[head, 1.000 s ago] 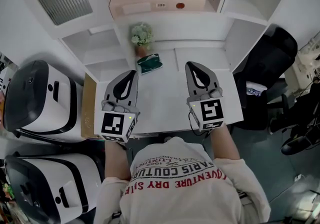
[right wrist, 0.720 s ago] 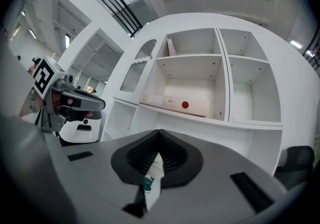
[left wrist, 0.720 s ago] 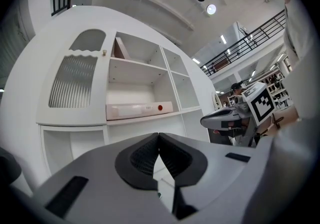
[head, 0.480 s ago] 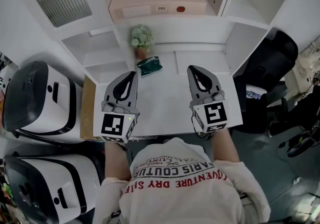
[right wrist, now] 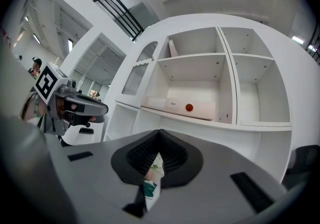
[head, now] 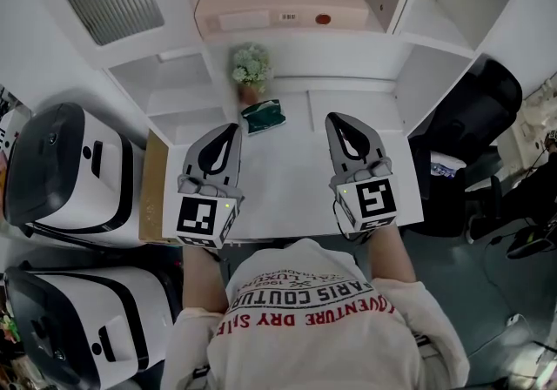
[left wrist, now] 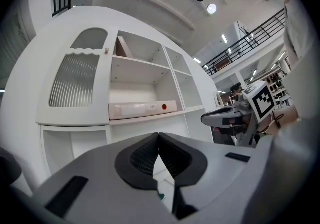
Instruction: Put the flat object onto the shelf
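Pale pink, the flat box (head: 283, 1) lies lengthwise on the shelf (head: 348, 42), at twelve o'clock from the tabletop (head: 287, 184). Its label and red dot face us, and neither gripper touches it. We cannot make out the print on the label.

At six o'clock from the box, a small potted plant (head: 250, 66) stands at the back of the tabletop. A green packet (head: 263, 116) lies just nearer. In the gripper views the packet shows only as a sliver behind the jaws.

The left gripper (head: 232, 128) at seven o'clock and the right gripper (head: 336, 118) at five o'clock are held level above the tabletop. Both point toward twelve, well apart from each other. Each has its jaws pressed together with nothing between them. The marker cubes hide most of our hands.
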### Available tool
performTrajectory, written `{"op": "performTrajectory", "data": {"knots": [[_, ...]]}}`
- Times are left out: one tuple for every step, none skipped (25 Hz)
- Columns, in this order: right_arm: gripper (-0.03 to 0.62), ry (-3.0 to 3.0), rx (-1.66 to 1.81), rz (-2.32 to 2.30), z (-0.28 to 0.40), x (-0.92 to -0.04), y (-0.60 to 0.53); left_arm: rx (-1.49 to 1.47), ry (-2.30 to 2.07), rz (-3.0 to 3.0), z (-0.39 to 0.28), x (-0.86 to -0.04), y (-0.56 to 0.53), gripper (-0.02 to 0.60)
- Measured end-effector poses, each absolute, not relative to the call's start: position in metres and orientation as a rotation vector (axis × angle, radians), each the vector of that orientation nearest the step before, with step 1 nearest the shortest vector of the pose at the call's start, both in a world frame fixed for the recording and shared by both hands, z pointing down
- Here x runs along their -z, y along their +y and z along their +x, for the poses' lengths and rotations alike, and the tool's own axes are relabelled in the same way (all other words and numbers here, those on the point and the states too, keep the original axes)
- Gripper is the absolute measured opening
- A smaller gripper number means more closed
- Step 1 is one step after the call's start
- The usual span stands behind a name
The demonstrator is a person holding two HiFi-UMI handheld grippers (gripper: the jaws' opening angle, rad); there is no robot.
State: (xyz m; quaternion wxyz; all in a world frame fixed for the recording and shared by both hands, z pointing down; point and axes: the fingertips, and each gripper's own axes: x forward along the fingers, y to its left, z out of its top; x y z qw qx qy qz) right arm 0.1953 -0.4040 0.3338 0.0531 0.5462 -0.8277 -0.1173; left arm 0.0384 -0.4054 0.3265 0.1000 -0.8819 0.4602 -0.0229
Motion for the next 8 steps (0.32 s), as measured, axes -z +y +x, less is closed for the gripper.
{"op": "performTrajectory", "data": {"knots": [[0.026,-2.521,0.353,1.657,0.1937,-0.3333,-0.4052,0.068,1.362,-2.606,0.0377,-0.3267,-0.4063,0.014],[0.026,-2.522,0.348,1.653,0.1924,-0.3335,-0.4064,0.068,1.363,-2.606,0.0369,-0.3269,-0.4072,0.014],[0.026,-2.521,0.349,1.651,0.1918,-0.3342,-0.4075,0.068,1.364,-2.605,0.0362,-0.3270,-0.4079,0.014],[0.026,-2.521,0.355,1.653,0.1915,-0.3340,-0.4087,0.067,1.363,-2.606,0.0356,-0.3270,-0.4087,0.014],[0.026,-2.523,0.363,1.657,0.1911,-0.3331,-0.4099,0.066,1.363,-2.606,0.0350,-0.3269,-0.4094,0.014],[0.026,-2.525,0.368,1.660,0.1906,-0.3323,-0.4109,0.065,1.363,-2.606,0.0345,-0.3268,-0.4103,0.014],[0.026,-2.527,0.372,1.662,0.1900,-0.3315,-0.4119,0.065,1.363,-2.606,0.0339,-0.3267,-0.4112,0.014],[0.026,-2.530,0.376,1.664,0.1894,-0.3308,-0.4128,0.066,1.364,-2.605,0.0333,-0.3266,-0.4121,0.014]]}}
